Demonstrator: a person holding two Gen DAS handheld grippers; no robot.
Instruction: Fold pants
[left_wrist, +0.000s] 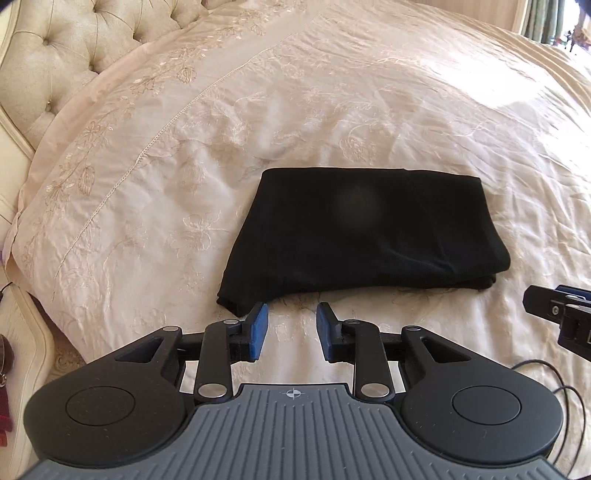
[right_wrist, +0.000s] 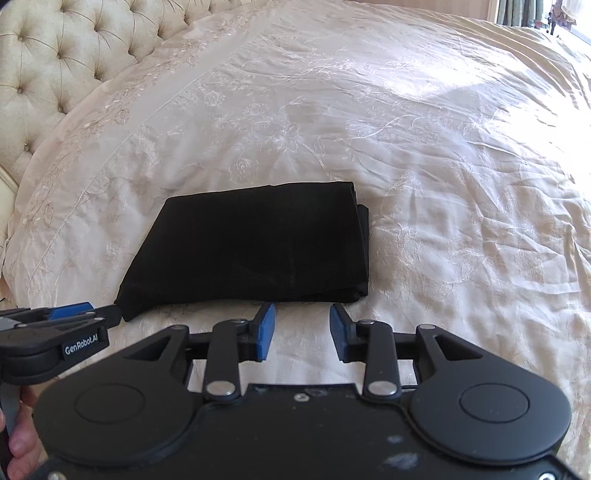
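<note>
Black pants (left_wrist: 354, 229) lie folded into a flat rectangle on the cream bedspread, and the right wrist view shows the same pants (right_wrist: 251, 251) with stacked layers at their right edge. My left gripper (left_wrist: 291, 325) hovers just in front of the near edge, open, with nothing between its blue pads. My right gripper (right_wrist: 302, 326) is also open and empty, in front of the near right part of the fold. Each gripper shows at the edge of the other's view: the right one (left_wrist: 554, 310) and the left one (right_wrist: 74, 314).
An embroidered cream bedspread (left_wrist: 369, 103) covers the bed. A tufted headboard (right_wrist: 62, 55) stands at the back left. A bedside unit edge (left_wrist: 22, 332) is at the left, curtains (left_wrist: 546, 18) at the far right. A hand (right_wrist: 22, 443) grips the left tool's handle.
</note>
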